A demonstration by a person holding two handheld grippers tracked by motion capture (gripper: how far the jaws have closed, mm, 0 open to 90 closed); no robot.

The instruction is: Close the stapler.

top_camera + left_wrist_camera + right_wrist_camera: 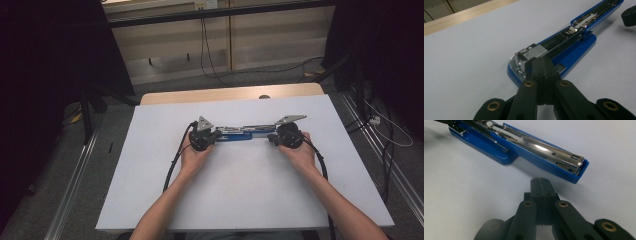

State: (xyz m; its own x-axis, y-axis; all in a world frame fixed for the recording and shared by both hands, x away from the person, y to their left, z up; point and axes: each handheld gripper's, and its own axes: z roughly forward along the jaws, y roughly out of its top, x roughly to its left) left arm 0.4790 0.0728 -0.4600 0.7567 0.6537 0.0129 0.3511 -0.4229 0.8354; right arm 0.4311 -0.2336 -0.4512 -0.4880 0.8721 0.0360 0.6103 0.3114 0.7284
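A blue stapler lies swung fully open near the middle of the white table, a little toward the far edge, its base and its top arm stretched in one line from left to right. The left gripper has its jaws pressed together with nothing between them, the tips touching or nearly touching the metal head at the base end. The right gripper also has its jaws together and empty, stopping just short of the blue tip of the opened arm. The stapler looks stiff and fairly heavy for its size, with glossy plastic and polished steel that would likely slip under the pads. It is hinged, so a grip on one half lets the other swing. The flat sides of the blue base seem the safest hold; the bare metal rail and spring look easier to snag.
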